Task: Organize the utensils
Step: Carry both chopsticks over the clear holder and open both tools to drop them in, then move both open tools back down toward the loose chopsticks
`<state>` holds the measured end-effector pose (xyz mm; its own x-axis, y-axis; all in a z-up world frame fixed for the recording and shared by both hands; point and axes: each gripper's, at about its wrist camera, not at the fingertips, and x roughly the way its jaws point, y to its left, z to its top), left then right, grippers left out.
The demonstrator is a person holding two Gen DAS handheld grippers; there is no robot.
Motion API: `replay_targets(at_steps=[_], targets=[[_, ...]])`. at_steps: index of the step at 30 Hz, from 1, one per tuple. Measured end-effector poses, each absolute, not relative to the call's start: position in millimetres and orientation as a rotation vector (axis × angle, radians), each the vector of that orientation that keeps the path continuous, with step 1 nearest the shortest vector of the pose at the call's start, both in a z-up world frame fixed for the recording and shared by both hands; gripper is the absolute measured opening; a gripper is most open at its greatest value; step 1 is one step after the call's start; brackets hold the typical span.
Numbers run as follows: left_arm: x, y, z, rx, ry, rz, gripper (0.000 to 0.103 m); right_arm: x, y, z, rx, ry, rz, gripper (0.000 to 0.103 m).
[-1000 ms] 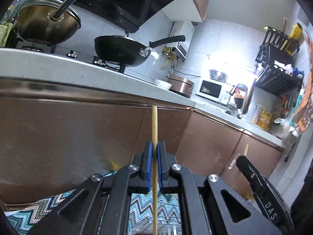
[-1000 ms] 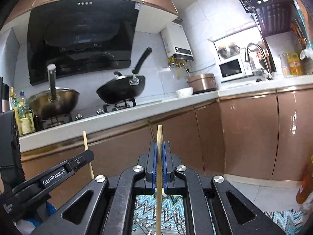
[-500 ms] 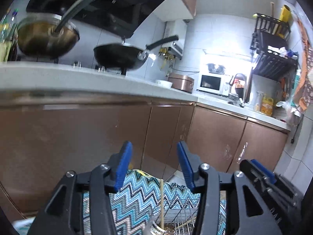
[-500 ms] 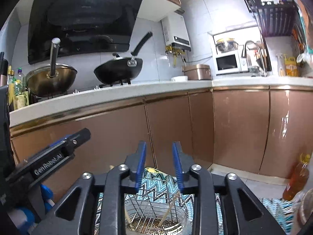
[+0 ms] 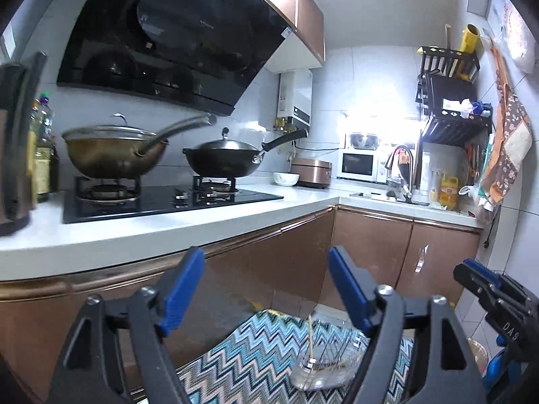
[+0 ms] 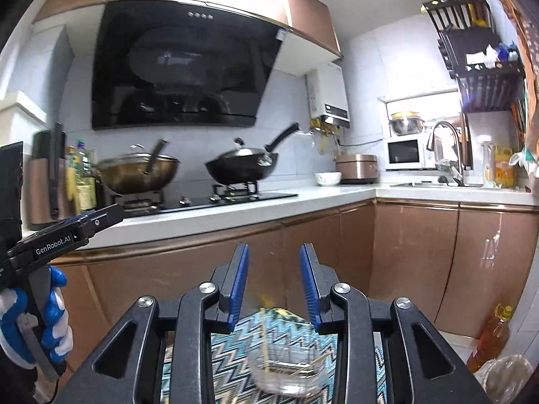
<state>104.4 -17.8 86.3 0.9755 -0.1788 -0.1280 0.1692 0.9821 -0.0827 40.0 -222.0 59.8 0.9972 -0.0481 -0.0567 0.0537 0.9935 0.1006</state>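
Observation:
A wire utensil basket (image 5: 323,368) stands on a zigzag-patterned cloth (image 5: 256,353), low in both wrist views. Wooden chopsticks (image 5: 310,335) stand in it, leaning against its wires. It also shows in the right wrist view (image 6: 289,370) with chopsticks (image 6: 264,336) inside. My left gripper (image 5: 266,289) is open wide and empty, above and behind the basket. My right gripper (image 6: 274,282) is open and empty, above the basket. The right gripper's tip (image 5: 485,289) shows at the right of the left wrist view. The left gripper (image 6: 67,232) shows at the left of the right wrist view.
A white counter (image 5: 168,222) with brown cabinets (image 6: 414,252) runs ahead. Two woks (image 5: 222,160) sit on the gas hob. A rice cooker, microwave (image 5: 357,165), sink tap and racks stand at the right. An oil bottle (image 6: 492,336) stands on the floor.
Both grippers opened and let go of a chopstick each; the chopsticks now stand in the basket. Both grippers rose, so the counter top has come into view.

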Motion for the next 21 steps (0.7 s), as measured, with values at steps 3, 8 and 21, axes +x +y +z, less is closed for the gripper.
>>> replay_targets(at_steps=[3,8,21], targets=[[83,-7,94,-0.067,0.165,-0.174,0.078,19,-209,71,0.105,0.057,-0.020,0.031],[67,9,87,-0.097,0.297,-0.229,0.078,-5,-190,77,0.111,0.094,0.033,0.031],[82,23,-25,-0.197,0.745,-0.350,0.049,-3,-180,39,0.135,0.315,0.081,0.031]])
